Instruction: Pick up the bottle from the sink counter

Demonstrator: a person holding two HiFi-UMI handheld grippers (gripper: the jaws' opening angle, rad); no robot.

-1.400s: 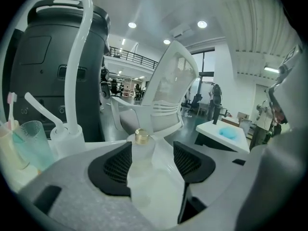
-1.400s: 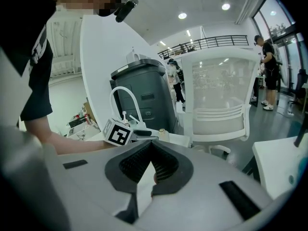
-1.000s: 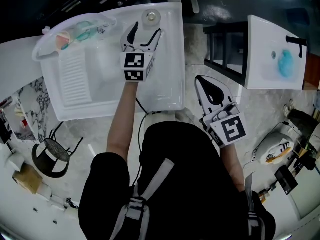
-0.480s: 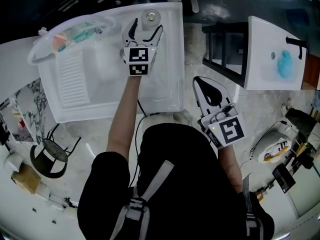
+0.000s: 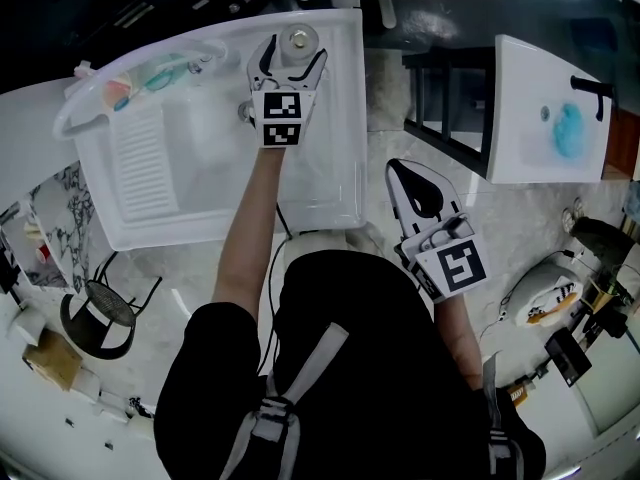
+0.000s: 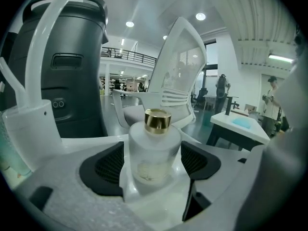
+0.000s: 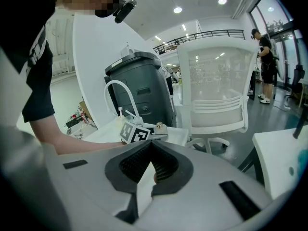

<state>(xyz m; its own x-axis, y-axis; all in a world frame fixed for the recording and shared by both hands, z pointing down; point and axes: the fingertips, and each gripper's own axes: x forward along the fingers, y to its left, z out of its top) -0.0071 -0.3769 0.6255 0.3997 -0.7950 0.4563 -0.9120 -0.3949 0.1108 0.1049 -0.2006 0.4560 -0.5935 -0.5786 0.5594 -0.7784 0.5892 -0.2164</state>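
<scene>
A frosted white bottle (image 5: 299,38) with a gold cap (image 6: 157,120) stands upright on the far rim of the white sink counter (image 5: 345,118). My left gripper (image 5: 292,56) reaches over the sink to it, and its jaws have just been opening. In the left gripper view the bottle (image 6: 153,153) stands between the two black pads (image 6: 108,165), with a gap on each side, so my left gripper (image 6: 153,163) is open around it. My right gripper (image 5: 420,180) hangs off to the right beside the counter, shut and empty. In the right gripper view my right gripper (image 7: 151,170) is shut, with the bottle (image 7: 159,127) far ahead.
The sink basin (image 5: 200,158) has a ribbed drainboard and a curved white tap (image 5: 120,68), with teal and orange items (image 5: 150,68) in its far left corner. Behind the bottle are a white chair (image 6: 180,76) and a dark bin (image 6: 67,71). A white table (image 5: 550,108) stands at right.
My left gripper has slid up the picture toward the bottle, and its fingertips now flank it. The right gripper has stayed where it was.
</scene>
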